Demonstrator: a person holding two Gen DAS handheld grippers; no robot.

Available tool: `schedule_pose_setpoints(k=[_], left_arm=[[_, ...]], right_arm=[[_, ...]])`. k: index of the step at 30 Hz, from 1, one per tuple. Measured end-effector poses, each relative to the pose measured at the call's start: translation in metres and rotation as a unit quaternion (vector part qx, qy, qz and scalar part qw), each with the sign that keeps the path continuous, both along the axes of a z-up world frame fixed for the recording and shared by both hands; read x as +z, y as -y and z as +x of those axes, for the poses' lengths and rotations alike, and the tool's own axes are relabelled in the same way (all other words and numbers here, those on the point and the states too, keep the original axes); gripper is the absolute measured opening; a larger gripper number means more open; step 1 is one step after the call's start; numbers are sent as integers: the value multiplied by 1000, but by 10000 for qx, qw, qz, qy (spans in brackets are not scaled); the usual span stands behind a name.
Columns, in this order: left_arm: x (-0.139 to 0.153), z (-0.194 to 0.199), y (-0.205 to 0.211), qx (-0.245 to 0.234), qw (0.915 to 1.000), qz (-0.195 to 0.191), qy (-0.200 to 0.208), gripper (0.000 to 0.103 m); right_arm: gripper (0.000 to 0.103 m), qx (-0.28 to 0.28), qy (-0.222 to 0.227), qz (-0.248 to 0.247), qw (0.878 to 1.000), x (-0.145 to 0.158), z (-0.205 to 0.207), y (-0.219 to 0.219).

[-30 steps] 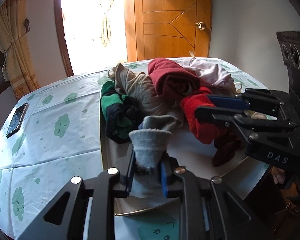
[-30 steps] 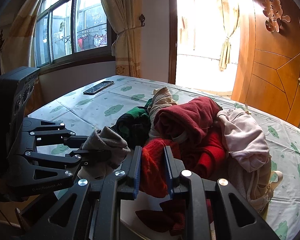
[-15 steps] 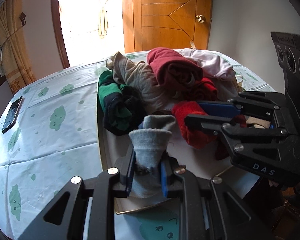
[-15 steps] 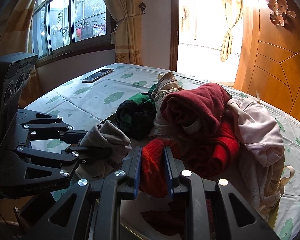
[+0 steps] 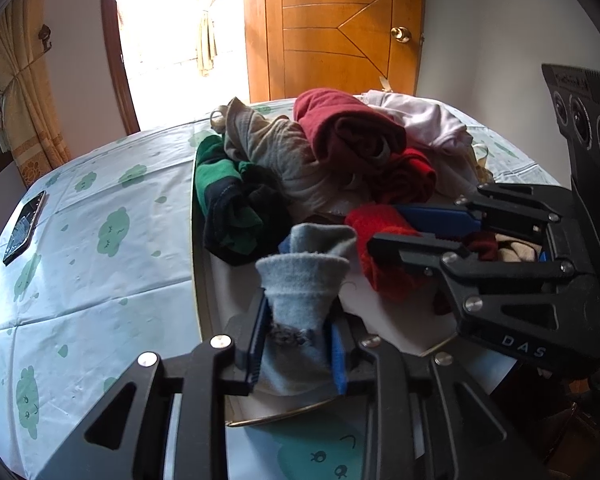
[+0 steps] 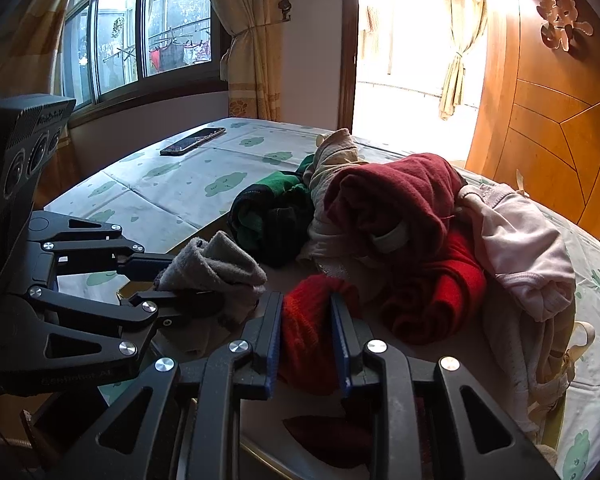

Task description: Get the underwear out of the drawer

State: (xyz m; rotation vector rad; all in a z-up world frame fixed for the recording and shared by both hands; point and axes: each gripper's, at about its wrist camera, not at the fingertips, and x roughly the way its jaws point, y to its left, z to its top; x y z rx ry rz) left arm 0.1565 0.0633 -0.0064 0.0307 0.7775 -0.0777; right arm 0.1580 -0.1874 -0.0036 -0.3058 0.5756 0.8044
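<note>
Here the left hand-held gripper [image 5: 296,340], whose jaws have just been opening, pinches a folded grey knit garment [image 5: 304,280]; the right hand-held gripper [image 6: 306,344] clamps a bright red knit garment [image 6: 312,320], its lower end hidden behind the fingers [image 6: 270,340]. Both garments hang before the heaped clothes pile [image 6: 400,216] on the cloud-print worktop [image 5: 80,260].

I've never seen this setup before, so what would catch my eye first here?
A heap of clothes fills the middle of the cloud-print bedsheet. In front, the left gripper has a grey sock between its jaws, which have just been opening; the right gripper clamps a red sock. A phone lies near the window.
</note>
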Motion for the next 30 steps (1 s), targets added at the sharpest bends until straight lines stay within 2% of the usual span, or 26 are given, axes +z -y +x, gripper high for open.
schedule_pose_setpoints(k=[5,6,8,12,14,22,26,28,30], left_arm=[[0,-3,0,33,10000,-38,18,39],[1,-4,0,59,10000,-43,35,45],[2,-7,0,99,9999,-23,73,48],[10,-15,1,116,9997,-74,188,61],[14,-19,4,130,9995,-4,283,63],[26,-37,13,182,9986,13,505,65],[36,-60,14,270,9966,-159,766,68],[43,-76,17,321,9942,-207,1007,75],[49,-92,21,400,9914,-161,1234,83]], right_arm=[[37,-9,-3,75,10000,-1,-1,3],[42,-15,-11,85,10000,-1,-2,3],[53,-55,-13,90,9999,-1,-2,5],[62,-158,30,205,9997,2,-4,12],[67,-213,71,269,9994,5,-6,16],[69,-292,139,339,9989,9,-16,26],[69,-444,234,489,9975,16,-28,41],[69,-593,400,551,9959,22,-38,52],[76,-718,602,680,9933,30,-52,66]])
